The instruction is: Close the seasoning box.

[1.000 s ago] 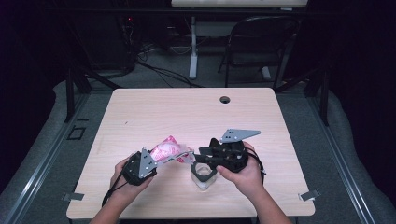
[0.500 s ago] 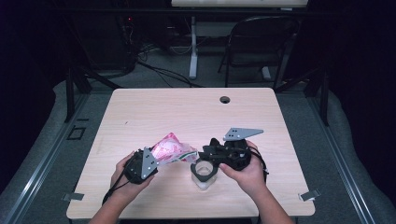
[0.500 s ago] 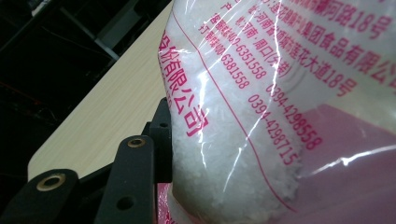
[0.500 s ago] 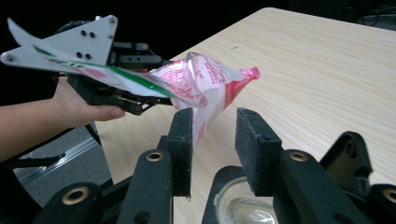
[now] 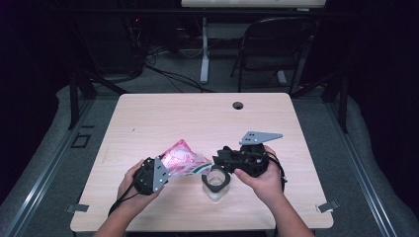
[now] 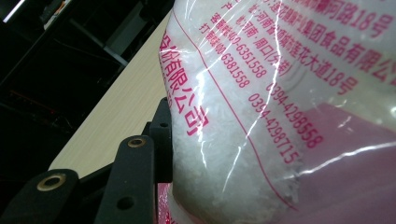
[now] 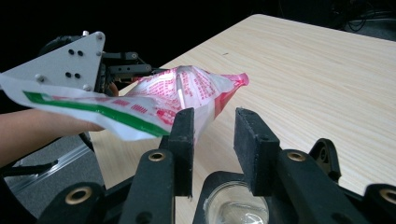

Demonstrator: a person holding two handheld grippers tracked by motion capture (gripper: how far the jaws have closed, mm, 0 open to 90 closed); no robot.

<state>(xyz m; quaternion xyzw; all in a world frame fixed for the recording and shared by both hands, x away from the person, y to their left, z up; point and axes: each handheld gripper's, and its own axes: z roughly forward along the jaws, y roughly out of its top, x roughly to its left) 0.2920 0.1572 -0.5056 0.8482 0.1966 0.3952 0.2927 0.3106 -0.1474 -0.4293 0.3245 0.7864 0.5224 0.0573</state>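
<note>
One wooden table (image 5: 148, 118) bears everything, a cable hole (image 5: 238, 105) near its far edge. Above its near half, the left gripper (image 5: 165, 165) clamps a pink-printed bag of white granules (image 5: 183, 159). The right gripper (image 5: 217, 162), jaws just closing, none pressing the bag's edge, hovers over a glass jar (image 5: 216, 183).

Dark room, grey floor (image 5: 375, 163), chair (image 5: 276, 44)

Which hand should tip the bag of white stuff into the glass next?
Left, probably. The left gripper already clamps the bag, whose open end hangs near the glass. The right gripper holds nothing, jaws closing beside it.
</note>
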